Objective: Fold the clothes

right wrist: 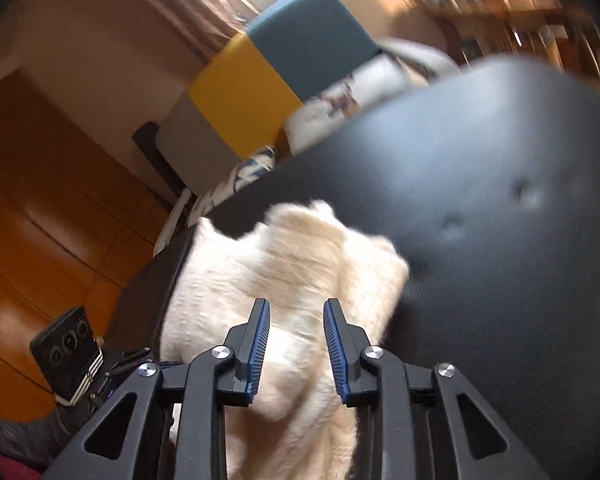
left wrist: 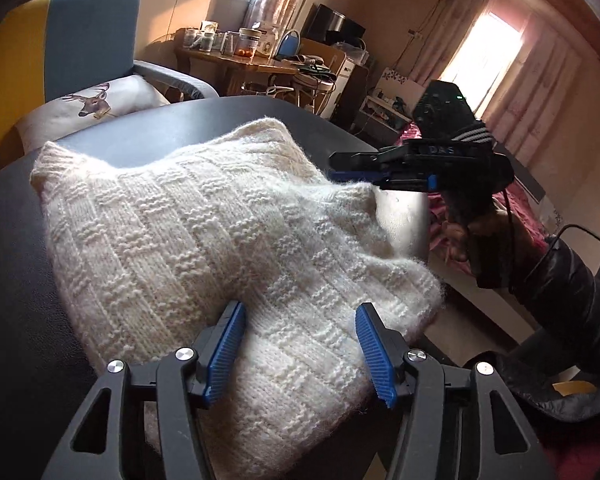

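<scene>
1. Item: cream knit sweater (left wrist: 204, 240), fuzzy yarn, basket-weave block pattern, folded into a thick, roughly square bundle. Location: on the black padded table (left wrist: 28, 280), with its right edge at the table's right side.
2. Left wrist view only: knit texture in sharp detail; the right gripper (left wrist: 354, 168) seen side-on at the sweater's far right edge, its fingers close together above the fabric; contact with the knit cannot be confirmed. Also a dark sleeve (left wrist: 572, 280), a deer-print cushion (left wrist: 96, 98) and a cluttered wooden desk (left wrist: 260, 64).
3. Right wrist view only: heavily blurred; the sweater (right wrist: 284, 264) as a lumpy pale mass, two dimples in the table (right wrist: 500, 160), a blue-and-yellow chair back (right wrist: 268, 64).
4. Left gripper (left wrist: 300, 320): low over the sweater's near edge, jaws spread wide, holding nothing.
5. Right gripper (right wrist: 296, 320): jaws parted by a moderate gap, fabric visible between and beyond them, nothing clamped.
</scene>
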The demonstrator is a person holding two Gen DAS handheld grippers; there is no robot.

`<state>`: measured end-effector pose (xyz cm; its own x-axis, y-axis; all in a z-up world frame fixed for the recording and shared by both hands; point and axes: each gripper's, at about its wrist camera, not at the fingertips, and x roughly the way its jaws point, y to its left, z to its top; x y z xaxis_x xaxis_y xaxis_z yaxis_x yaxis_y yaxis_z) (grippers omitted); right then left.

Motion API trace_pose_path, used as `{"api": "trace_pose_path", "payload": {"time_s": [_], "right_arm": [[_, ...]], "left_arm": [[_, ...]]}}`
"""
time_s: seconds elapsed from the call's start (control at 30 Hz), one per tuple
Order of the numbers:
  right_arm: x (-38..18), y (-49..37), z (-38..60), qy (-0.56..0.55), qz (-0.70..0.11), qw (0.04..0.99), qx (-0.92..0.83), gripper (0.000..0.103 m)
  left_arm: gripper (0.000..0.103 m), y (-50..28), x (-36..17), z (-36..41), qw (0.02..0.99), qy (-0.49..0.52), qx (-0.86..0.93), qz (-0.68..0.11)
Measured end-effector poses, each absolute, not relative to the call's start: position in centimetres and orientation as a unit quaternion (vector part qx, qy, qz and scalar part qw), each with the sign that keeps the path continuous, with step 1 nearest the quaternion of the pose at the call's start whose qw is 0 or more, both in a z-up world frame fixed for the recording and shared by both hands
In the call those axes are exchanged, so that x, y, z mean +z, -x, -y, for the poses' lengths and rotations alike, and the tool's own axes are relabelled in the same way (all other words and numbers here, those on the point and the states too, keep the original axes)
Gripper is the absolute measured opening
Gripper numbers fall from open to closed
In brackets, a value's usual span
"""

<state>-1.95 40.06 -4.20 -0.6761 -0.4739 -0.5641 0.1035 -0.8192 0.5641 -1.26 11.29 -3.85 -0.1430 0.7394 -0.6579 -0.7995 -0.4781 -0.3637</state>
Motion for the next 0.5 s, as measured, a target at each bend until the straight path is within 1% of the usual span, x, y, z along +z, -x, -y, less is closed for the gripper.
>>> {"api": "trace_pose_path", "payload": {"time_s": [0.1, 0.13, 0.27, 0.33, 0.37, 0.43, 0.5], "right_arm": [[-1.6, 1.5, -36.3, -0.369, 0.168, 0.203, -0.891, 0.029], [-1.5, 1.3, -35.6, -0.379, 0.136, 0.212, -0.89, 0.029], [-4.0, 1.4, -31.9, -0.446, 0.009, 0.205, -0.871, 0.028], [-6.6, 1.5, -32.6, -0.486, -0.021, 0.17, -0.857, 0.024], [-7.7, 1.7, -33.2, -0.498, -0.018, 0.16, -0.852, 0.024], [-8.7, 1.7, -34.6, -0.485, 0.038, 0.169, -0.857, 0.024], [-9.1, 1.4, -34.8, -0.476, 0.047, 0.174, -0.861, 0.024]], "left_arm": [[0.059, 1.1, -3.4, -10.8, 0.505, 0.404, 0.762, -0.025], [0.059, 1.0, -3.3, -10.7, 0.503, 0.402, 0.765, -0.025], [0.059, 0.2, -3.7, -10.2, 0.501, 0.4, 0.767, -0.032], [0.06, -0.2, -4.5, -10.3, 0.5, 0.412, 0.76, -0.053], [0.06, -0.3, -5.2, -10.4, 0.503, 0.426, 0.75, -0.058], [0.06, -0.6, -5.9, -10.1, 0.507, 0.425, 0.748, -0.054], [0.06, -1.0, -5.7, -9.7, 0.508, 0.427, 0.747, -0.04]]}}
